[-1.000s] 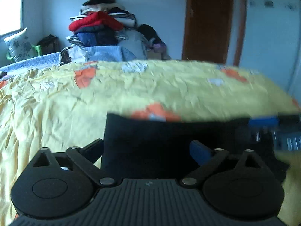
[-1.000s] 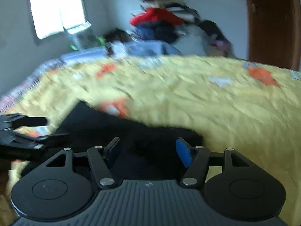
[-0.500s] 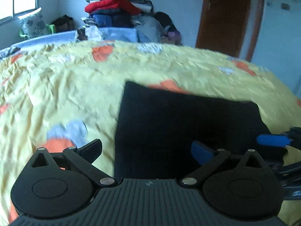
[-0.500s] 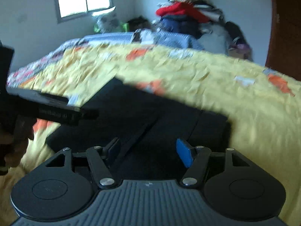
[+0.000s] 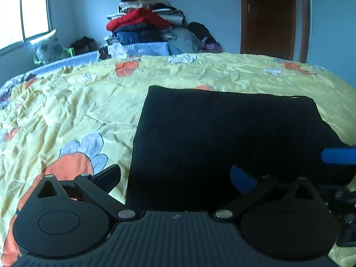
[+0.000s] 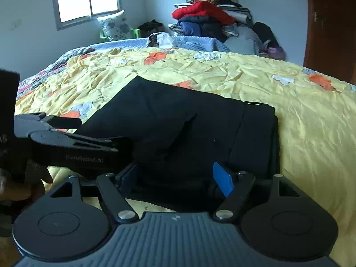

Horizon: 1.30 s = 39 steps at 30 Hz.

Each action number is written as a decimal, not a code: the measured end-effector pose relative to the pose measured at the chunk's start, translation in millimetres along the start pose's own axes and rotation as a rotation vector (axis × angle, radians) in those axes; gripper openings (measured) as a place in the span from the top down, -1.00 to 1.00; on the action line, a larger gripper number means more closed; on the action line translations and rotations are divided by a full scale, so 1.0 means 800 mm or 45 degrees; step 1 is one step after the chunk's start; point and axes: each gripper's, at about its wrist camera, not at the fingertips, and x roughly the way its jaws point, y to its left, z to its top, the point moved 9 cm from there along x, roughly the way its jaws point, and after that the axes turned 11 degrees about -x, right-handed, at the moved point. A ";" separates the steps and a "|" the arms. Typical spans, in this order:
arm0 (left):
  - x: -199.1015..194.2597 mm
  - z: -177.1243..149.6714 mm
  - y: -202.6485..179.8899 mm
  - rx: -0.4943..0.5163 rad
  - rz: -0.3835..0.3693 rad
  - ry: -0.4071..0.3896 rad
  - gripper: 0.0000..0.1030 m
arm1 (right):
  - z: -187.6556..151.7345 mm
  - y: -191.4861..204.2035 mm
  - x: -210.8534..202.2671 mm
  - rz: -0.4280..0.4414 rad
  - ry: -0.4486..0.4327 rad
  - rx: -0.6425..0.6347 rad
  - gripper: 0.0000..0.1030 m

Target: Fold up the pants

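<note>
Grippers angled down over folded black pants (image 5: 233, 138) lying on yellow bedspread (image 5: 66, 111). Left gripper (image 5: 175, 178) wide, empty; right gripper (image 6: 178, 178) just widening, pants edge between, unpinched. Left gripper's label unreadable.

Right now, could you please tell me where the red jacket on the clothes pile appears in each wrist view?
Left wrist: the red jacket is upper centre-left, against the far wall.
Right wrist: the red jacket is upper centre-right, against the far wall.
Shared landmark: the folded black pants on the yellow bedspread.
</note>
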 end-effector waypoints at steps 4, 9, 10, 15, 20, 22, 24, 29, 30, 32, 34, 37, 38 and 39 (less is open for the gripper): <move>-0.001 -0.001 0.000 0.001 -0.001 -0.020 -0.99 | 0.007 0.004 -0.011 -0.058 -0.028 -0.010 -0.49; 0.001 -0.001 0.003 -0.025 -0.017 -0.012 -0.99 | -0.004 0.007 -0.002 -0.071 -0.009 -0.025 -0.57; 0.001 -0.002 0.003 -0.030 -0.019 -0.011 -0.99 | -0.004 0.008 -0.001 -0.077 -0.006 -0.029 -0.59; 0.001 -0.002 0.005 -0.046 -0.030 -0.004 -0.99 | -0.002 0.011 -0.008 -0.114 -0.008 -0.005 -0.61; -0.003 -0.001 0.008 -0.059 -0.027 0.005 -0.98 | -0.005 0.013 -0.015 -0.132 -0.028 0.024 -0.73; -0.007 -0.001 0.009 -0.054 -0.021 0.007 -0.98 | -0.007 0.014 -0.010 -0.141 -0.013 0.006 -0.79; -0.013 0.000 0.012 -0.048 -0.014 0.007 -1.00 | -0.007 0.018 -0.008 -0.149 -0.007 -0.014 -0.83; -0.041 -0.006 0.027 -0.061 -0.012 0.020 -1.00 | -0.005 0.019 -0.025 -0.153 -0.017 0.054 -0.95; -0.048 -0.009 0.031 -0.073 -0.019 0.019 -1.00 | -0.007 0.019 -0.030 -0.151 -0.014 0.079 -1.00; -0.062 -0.015 0.039 -0.106 -0.044 0.024 -1.00 | -0.015 0.015 -0.039 -0.146 -0.002 0.155 -1.00; -0.075 -0.024 0.045 -0.126 -0.065 0.042 -1.00 | -0.027 0.013 -0.045 -0.140 0.028 0.234 -1.00; -0.092 -0.041 0.051 -0.119 -0.082 0.056 -0.99 | -0.045 0.012 -0.052 -0.152 0.077 0.304 -1.00; -0.096 -0.046 0.052 -0.113 -0.084 0.059 -0.99 | -0.050 0.014 -0.055 -0.158 0.085 0.307 -1.00; -0.101 -0.052 0.053 -0.103 -0.088 0.063 -0.99 | -0.054 0.016 -0.058 -0.163 0.086 0.304 -1.00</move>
